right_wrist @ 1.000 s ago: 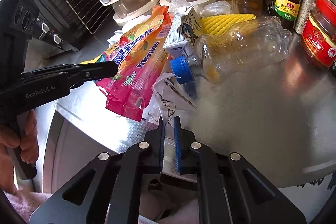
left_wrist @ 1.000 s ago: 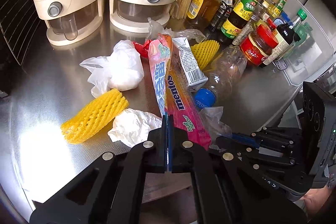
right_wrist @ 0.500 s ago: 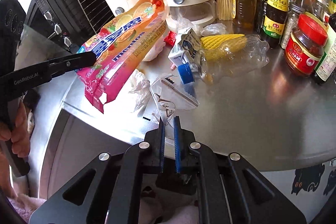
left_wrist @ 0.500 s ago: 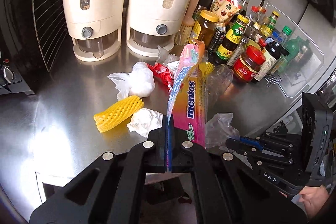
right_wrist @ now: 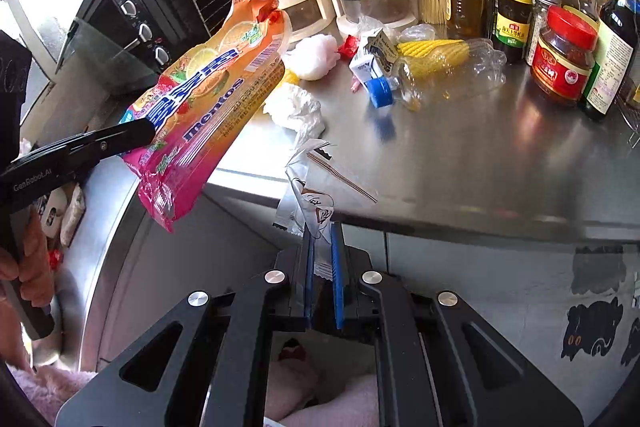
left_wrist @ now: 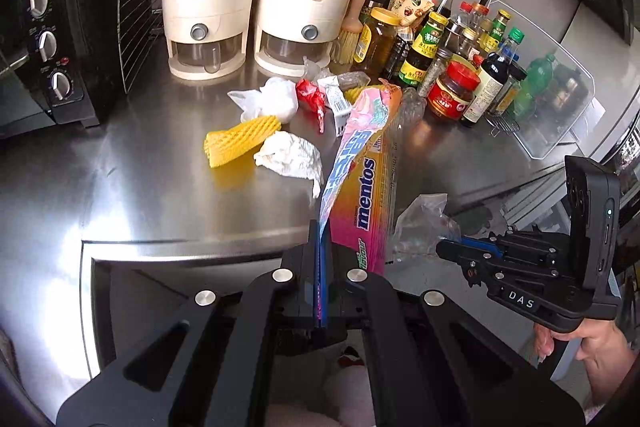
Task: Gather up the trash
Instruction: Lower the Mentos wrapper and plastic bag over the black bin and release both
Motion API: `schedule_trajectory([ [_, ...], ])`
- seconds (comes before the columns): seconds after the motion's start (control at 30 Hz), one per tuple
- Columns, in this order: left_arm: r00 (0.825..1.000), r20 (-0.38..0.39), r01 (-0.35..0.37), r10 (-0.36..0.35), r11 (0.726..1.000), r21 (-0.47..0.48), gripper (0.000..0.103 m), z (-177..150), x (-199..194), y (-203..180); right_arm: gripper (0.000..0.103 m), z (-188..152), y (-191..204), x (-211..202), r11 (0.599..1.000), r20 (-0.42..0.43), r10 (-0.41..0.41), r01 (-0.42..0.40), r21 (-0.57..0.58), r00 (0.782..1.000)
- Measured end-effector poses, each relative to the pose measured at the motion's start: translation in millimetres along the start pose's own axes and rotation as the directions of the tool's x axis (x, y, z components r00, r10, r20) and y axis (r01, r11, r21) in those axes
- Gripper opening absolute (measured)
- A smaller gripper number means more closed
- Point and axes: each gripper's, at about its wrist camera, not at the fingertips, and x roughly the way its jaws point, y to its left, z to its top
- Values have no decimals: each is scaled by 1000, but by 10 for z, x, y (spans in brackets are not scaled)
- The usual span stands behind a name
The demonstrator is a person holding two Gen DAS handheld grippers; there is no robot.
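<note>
Off the steel desk (left_wrist: 120, 187), the left tongs (left_wrist: 320, 247) pinched a Mentos wrapper (left_wrist: 360, 179) aloft while the right tongs (right_wrist: 323, 255) gripped a clear plastic wrapper (right_wrist: 308, 187) at the desk's edge.

The candy wrapper (right_wrist: 208, 99) was pink and orange with blue letters. The foam net (left_wrist: 240, 141) was yellow with a mesh pattern. The bottle cap (right_wrist: 380, 91) was blue, the tissue (left_wrist: 290, 155) white, the tabletop (left_wrist: 140, 187) shiny grey.
</note>
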Motion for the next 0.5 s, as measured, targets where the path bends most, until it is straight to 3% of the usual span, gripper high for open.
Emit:
schedule_trajectory([
  [0.23, 994, -111, -14, 11, 1000, -22, 0, -606, 70, 44, 9, -439, -109, 55, 999, -79, -1, 5, 48, 997],
  [0.5, 965, -260, -41, 26, 998, -55, 0, -1214, 455, 88, 9, -852, -281, 332, 995, -185, -4, 23, 100, 983],
])
